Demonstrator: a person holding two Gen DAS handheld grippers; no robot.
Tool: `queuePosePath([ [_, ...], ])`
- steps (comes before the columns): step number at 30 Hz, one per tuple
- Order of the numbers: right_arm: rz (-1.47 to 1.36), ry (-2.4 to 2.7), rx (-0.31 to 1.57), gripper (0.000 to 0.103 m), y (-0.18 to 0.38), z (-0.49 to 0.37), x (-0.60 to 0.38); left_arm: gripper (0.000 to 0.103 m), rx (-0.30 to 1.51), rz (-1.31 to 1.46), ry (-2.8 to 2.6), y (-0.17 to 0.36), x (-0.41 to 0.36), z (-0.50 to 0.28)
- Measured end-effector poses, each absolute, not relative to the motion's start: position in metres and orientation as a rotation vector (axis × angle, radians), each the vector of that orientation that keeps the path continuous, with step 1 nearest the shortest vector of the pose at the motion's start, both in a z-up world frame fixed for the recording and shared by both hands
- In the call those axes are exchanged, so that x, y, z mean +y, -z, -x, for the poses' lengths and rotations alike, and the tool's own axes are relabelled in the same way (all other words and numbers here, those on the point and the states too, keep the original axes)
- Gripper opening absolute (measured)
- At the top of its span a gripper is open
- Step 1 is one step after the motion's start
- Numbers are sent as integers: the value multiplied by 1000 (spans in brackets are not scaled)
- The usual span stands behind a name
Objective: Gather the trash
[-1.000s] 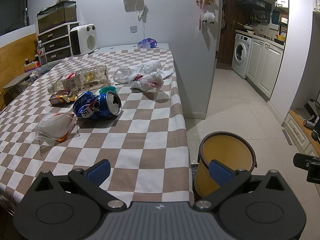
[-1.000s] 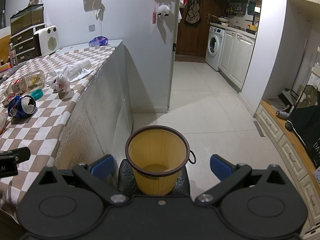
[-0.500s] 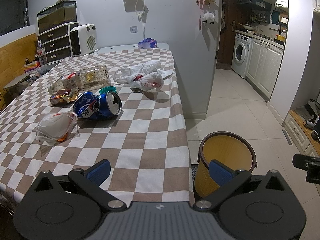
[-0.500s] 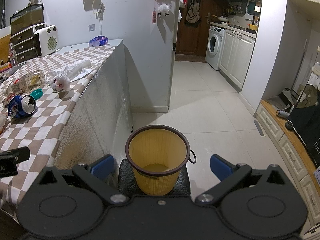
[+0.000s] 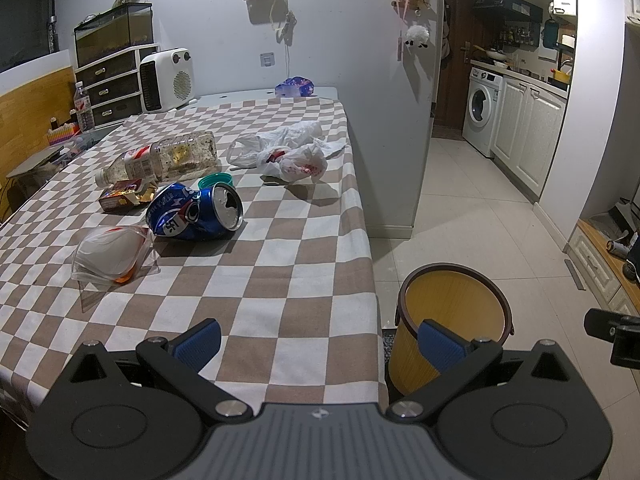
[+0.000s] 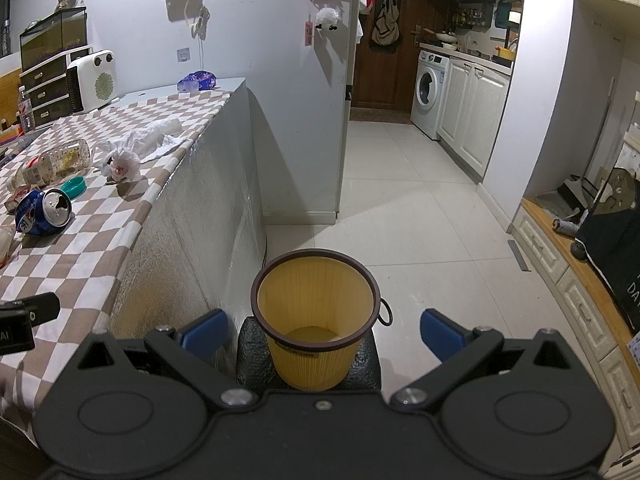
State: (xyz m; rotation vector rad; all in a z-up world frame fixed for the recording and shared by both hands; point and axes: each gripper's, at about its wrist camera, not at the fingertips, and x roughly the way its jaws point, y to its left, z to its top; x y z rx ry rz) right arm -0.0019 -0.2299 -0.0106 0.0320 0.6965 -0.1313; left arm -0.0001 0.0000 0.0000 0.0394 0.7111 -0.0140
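Note:
Trash lies on the checkered tablecloth [image 5: 280, 280]: a crushed blue can [image 5: 196, 212], a clear plastic bottle [image 5: 168, 158], a small red snack box [image 5: 122, 198], a teal lid [image 5: 216, 180], a crumpled white plastic bag [image 5: 292, 152] and a clear plastic cup [image 5: 110, 256]. A yellow bin [image 6: 316, 316] stands on the floor beside the table; it also shows in the left wrist view [image 5: 452, 316]. My left gripper [image 5: 318, 342] is open and empty over the table's near edge. My right gripper [image 6: 322, 330] is open and empty above the bin.
A white heater [image 5: 168, 80], drawers [image 5: 108, 88] and a blue-purple packet [image 5: 294, 86] stand at the table's far end. A wall corner [image 6: 344, 120] rises behind the bin. White cabinets [image 6: 468, 108] and a washing machine [image 6: 430, 80] line the tiled floor at right.

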Motion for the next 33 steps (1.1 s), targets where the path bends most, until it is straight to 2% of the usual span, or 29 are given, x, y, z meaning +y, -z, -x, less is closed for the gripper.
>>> queuePosePath([
  [20,-80,159,701,103,18,2,-239,103,701,-41,-7,5,9,-6],
  [33,-126,136,646,103,18,-16,-230,103,668,25,-152,7,78,-27],
])
